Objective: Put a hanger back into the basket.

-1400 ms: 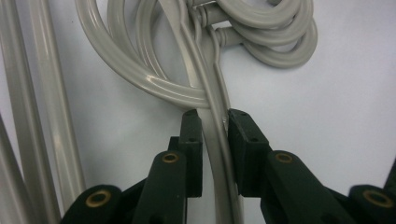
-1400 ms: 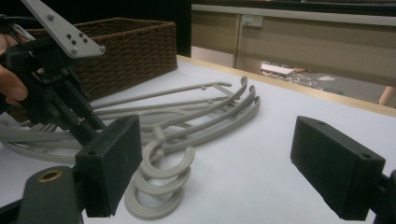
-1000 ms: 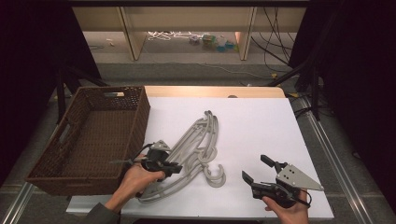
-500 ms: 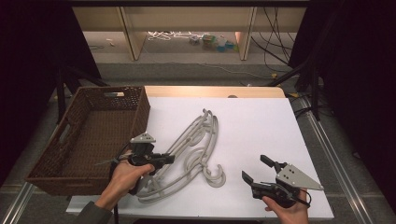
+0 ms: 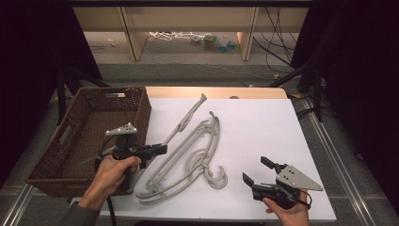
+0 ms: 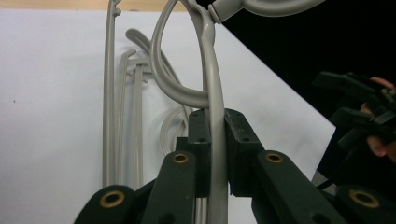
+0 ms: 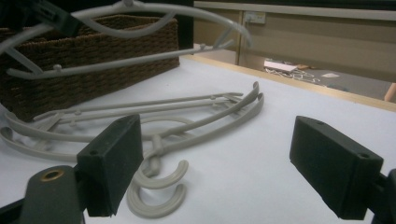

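Jaws of the left gripper (image 5: 157, 149) clamp a grey hanger (image 5: 184, 120), lifted off the white table (image 5: 263, 127) beside the wicker basket (image 5: 84, 136); its long axis runs from the gripper toward the far edge. Two more hangers (image 5: 188, 165) lie flat beneath. At the near right corner, the right gripper (image 5: 256, 170) gapes, holding nothing.

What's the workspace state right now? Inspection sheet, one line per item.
Surface: white table top, bare at the right.
Job's things: lifted hanger in left gripper; two hangers lying stacked on the table; wicker basket at the left edge.
Clutter: nothing seen.
Grippers: left gripper shut on lifted hanger; right gripper open, holding nothing, near the table's front edge.
Cables: left gripper's cable trails down.
Surroundings: shelf unit, loose cords on floor.
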`<control>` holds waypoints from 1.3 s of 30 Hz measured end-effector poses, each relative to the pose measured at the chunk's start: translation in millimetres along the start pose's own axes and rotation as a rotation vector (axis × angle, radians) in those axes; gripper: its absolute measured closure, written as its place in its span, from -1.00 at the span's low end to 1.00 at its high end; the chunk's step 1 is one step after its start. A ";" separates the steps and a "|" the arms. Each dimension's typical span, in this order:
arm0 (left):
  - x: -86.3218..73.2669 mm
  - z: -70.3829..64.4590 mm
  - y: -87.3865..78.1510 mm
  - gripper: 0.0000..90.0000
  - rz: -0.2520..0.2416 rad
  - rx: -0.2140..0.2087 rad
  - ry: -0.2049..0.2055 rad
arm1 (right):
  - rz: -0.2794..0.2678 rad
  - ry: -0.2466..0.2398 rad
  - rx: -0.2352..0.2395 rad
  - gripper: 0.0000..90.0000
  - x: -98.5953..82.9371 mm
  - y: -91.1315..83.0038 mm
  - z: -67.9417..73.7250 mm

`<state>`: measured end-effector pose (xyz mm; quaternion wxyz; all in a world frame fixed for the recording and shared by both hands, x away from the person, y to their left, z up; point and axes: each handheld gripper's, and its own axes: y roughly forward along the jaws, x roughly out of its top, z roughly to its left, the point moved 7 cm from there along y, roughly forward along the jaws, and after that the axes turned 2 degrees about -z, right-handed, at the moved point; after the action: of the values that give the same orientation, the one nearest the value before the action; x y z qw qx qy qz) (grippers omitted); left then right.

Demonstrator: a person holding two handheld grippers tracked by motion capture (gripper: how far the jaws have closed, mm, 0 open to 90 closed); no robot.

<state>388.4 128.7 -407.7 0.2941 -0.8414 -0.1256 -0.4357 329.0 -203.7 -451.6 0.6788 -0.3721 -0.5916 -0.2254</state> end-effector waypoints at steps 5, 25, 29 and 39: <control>10.4 -9.0 -12.6 0.82 -0.019 -0.022 -0.004 | -0.013 0.011 0.000 -0.60 0.5 0.4 -0.9; 54.8 17.5 -98.0 0.82 -0.075 0.116 0.101 | -0.004 0.008 -0.001 -0.59 -0.1 -0.2 -2.1; 55.6 34.8 -113.6 0.82 -0.086 0.163 0.100 | -0.008 0.006 -0.005 -0.59 0.0 0.4 -2.2; 52.2 64.4 -133.3 0.82 -0.071 0.223 0.151 | -0.017 0.024 0.002 -0.59 -0.2 1.8 -3.0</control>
<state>399.2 271.3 -343.0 0.3788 -0.7633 -0.1803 -0.4912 332.2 -204.9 -452.3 0.6843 -0.3636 -0.5869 -0.2347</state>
